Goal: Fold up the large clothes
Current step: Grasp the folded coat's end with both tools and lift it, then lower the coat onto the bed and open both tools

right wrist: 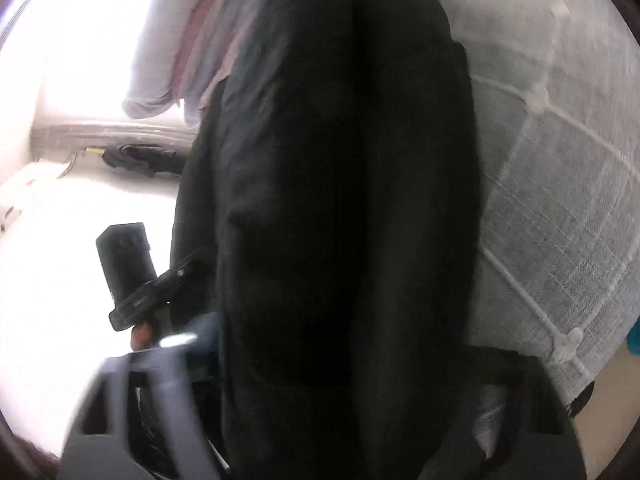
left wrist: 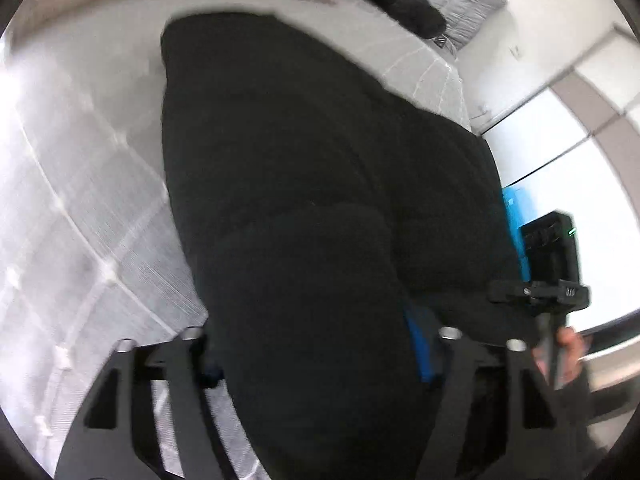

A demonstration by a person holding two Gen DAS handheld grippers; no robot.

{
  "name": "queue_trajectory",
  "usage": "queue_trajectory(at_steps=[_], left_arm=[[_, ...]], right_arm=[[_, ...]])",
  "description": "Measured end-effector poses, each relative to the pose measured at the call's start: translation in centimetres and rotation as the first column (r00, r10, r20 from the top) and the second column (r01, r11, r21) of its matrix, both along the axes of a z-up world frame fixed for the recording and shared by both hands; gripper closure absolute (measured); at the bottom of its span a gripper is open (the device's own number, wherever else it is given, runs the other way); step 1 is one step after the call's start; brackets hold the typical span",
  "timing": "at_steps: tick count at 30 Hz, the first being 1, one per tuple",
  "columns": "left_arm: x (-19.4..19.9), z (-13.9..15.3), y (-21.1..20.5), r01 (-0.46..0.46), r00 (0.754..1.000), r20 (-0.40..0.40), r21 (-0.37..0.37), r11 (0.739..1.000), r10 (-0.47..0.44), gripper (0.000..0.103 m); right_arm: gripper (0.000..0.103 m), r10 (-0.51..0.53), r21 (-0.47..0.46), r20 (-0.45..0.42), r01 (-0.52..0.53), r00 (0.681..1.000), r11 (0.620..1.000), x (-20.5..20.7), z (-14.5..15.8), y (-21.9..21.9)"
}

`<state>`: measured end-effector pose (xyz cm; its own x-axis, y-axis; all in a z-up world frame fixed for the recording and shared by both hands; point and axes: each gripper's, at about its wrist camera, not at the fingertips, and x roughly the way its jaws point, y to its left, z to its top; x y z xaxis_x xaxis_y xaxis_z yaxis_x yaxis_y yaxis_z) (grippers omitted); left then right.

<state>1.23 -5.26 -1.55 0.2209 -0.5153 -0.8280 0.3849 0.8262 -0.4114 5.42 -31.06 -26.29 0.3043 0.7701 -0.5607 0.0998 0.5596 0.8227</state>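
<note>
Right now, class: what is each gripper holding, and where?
Both grip the black garment: left gripper on a thick fold at its near end, right gripper likewise.

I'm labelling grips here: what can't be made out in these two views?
- Left gripper: the black garment hides its fingertips, so the grip is unclear.
- Right gripper: blurred, same cover.
- Garment type: dark, no detail.
- Pile: cut off at the top.

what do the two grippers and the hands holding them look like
The left gripper has black slotted linkage arms with silver pins and blue pads. The right gripper looks the same in build, blurred greyish here. Seen from the other camera, each is a black boxy unit on a black handle. No sleeve is clear.
</note>
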Motion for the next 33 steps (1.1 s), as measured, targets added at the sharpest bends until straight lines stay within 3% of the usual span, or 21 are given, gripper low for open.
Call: queue_trajectory(at_steps=[3, 8, 17, 21, 24, 26, 28, 29, 31, 33], left_arm=[[-1.9, 2.5, -1.5, 0.006, 0.988, 0.153, 0.115, 0.993, -0.023, 0.054], [-3.2, 6.9, 0.7, -0.037, 0.961, 0.278, 0.133, 0.990, -0.001, 0.056], [-2.7, 11.7, 13.7, -0.214, 0.911, 0.385, 0.141, 0.966, 0.146, 0.056], [-1.1, 10.8, 20.1, -0.280, 0.903, 0.374, 0.139, 0.950, 0.211, 0.055], [0.9, 8.4, 24.5, -0.320, 0.903, 0.345, 0.136, 0.938, 0.258, 0.054], [2.9, 5.9, 27.2, -0.342, 0.911, 0.294, 0.143, 0.929, 0.290, 0.049], [4.4, 0.8, 30.0, -0.392, 0.916, 0.158, 0.163, 0.905, 0.369, 0.040], [4.9, -0.6, 30.8, -0.414, 0.910, 0.116, 0.159, 0.896, 0.399, 0.028], [4.1, -1.8, 32.7, -0.447, 0.892, 0.086, 0.020, 0.894, 0.444, 0.024], [2.8, -1.4, 33.4, -0.461, 0.883, 0.089, -0.025, 0.887, 0.462, 0.020]], right_arm=[[0.044, 0.005, -0.013, 0.084, -0.004, 0.996, 1.000, -0.5, 2.6, 1.1], [0.044, 0.048, -0.016, 0.224, -0.045, 0.973, 0.999, 0.3, 7.1, 5.2], [0.044, 0.156, 0.030, 0.349, -0.177, 0.924, 0.984, 6.9, 10.5, 18.3], [0.044, 0.195, 0.037, 0.348, -0.222, 0.917, 0.974, 10.1, 9.7, 24.9], [0.043, 0.215, 0.028, 0.315, -0.236, 0.924, 0.971, 12.9, 7.5, 29.1], [0.040, 0.227, 0.014, 0.242, -0.237, 0.943, 0.971, 15.1, 4.2, 31.7], [0.032, 0.254, -0.016, 0.127, -0.254, 0.959, 0.967, 16.7, -0.2, 34.0], [0.030, 0.254, 0.016, 0.109, -0.257, 0.961, 0.966, 16.9, -1.5, 34.3], [0.030, 0.256, 0.045, 0.126, -0.263, 0.958, 0.964, 16.8, -1.8, 34.3], [0.027, 0.256, 0.023, 0.137, -0.262, 0.957, 0.965, 15.9, -1.3, 33.9]])
